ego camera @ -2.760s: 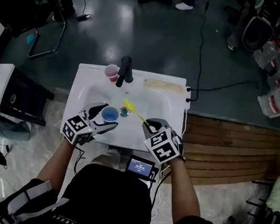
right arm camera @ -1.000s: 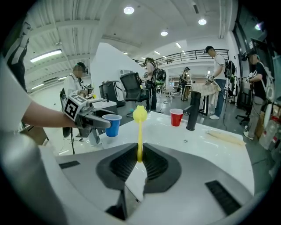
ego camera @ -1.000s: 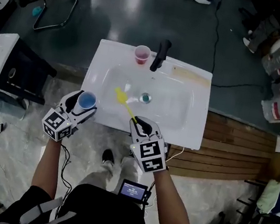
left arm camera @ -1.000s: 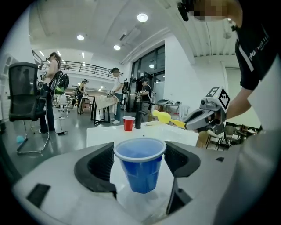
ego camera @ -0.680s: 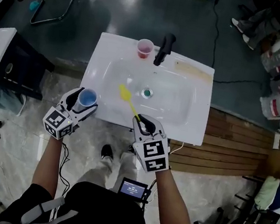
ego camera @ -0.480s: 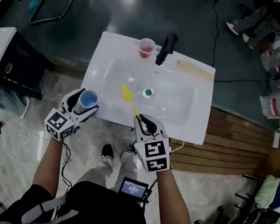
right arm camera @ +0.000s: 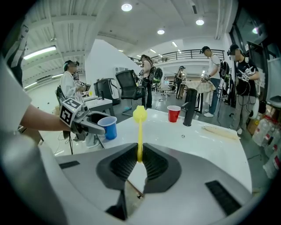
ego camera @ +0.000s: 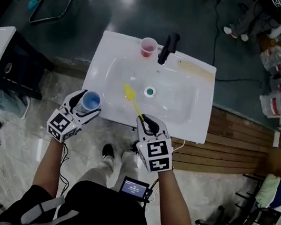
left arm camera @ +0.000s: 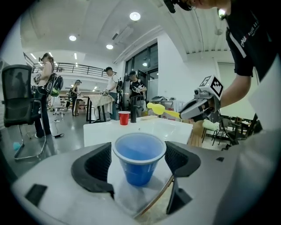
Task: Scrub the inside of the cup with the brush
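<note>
White sink [ego camera: 197, 108] fills the middle of the head view, with a black faucet [ego camera: 167, 47] and 1 red cup [ego camera: 148, 46] at its far edge. The left gripper [ego camera: 87, 107], at the sink's near left corner, clamps the blue cup [ego camera: 91, 100] upright, mouth up. The right gripper [ego camera: 148, 122], at the near rim, pinches the yellow brush [right arm camera: 139, 134] by its handle end; the brush head hangs over the basin, apart from the blue cup

No words or numbers can be read. The small black screen [ego camera: 134, 188] shows light marks, too tiny to read. White print on the black shirt sleeve [left arm camera: 248, 32] is too blurry.
</note>
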`<move>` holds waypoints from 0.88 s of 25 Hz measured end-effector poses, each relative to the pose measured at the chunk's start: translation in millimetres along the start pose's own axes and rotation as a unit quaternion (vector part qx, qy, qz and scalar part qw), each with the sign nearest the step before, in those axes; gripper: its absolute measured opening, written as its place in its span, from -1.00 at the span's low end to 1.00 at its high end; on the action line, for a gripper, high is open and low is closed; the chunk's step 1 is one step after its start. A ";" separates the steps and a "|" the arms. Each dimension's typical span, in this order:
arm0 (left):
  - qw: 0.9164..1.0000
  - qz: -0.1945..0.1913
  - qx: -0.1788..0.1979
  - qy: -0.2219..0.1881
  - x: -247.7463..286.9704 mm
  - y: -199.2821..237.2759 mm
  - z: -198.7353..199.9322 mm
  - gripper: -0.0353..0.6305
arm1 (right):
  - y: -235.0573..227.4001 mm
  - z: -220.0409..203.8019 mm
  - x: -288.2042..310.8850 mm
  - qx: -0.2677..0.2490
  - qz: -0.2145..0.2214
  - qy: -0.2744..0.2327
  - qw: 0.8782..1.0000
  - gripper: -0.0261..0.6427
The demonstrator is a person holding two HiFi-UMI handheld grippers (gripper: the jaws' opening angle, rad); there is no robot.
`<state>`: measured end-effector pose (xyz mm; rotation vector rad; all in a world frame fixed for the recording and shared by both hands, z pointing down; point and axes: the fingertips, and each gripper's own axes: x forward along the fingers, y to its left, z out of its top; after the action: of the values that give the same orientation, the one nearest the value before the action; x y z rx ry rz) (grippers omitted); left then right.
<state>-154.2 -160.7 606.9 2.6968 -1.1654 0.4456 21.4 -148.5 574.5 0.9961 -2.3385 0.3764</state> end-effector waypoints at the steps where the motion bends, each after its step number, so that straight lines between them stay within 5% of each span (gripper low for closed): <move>1: 1.000 0.000 0.001 0.001 -0.5 -0.6 -1.3 0.20 | 0.1 -0.2 0.2 0.000 0.000 0.000 1.000 -0.80; 18: 0.999 0.034 -0.006 -0.029 -51.6 7.3 38.5 0.27 | -11.6 2.1 -7.7 0.013 -0.013 -0.003 1.000 -0.80; 22: 0.996 0.040 -0.036 -0.065 -67.8 2.7 60.7 -0.01 | -18.4 9.1 -19.9 0.024 -0.025 -0.016 0.999 -0.80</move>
<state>-187.8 -132.8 527.1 2.6599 -1.2998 0.2360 42.5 -153.9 556.1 1.0890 -2.3372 0.4020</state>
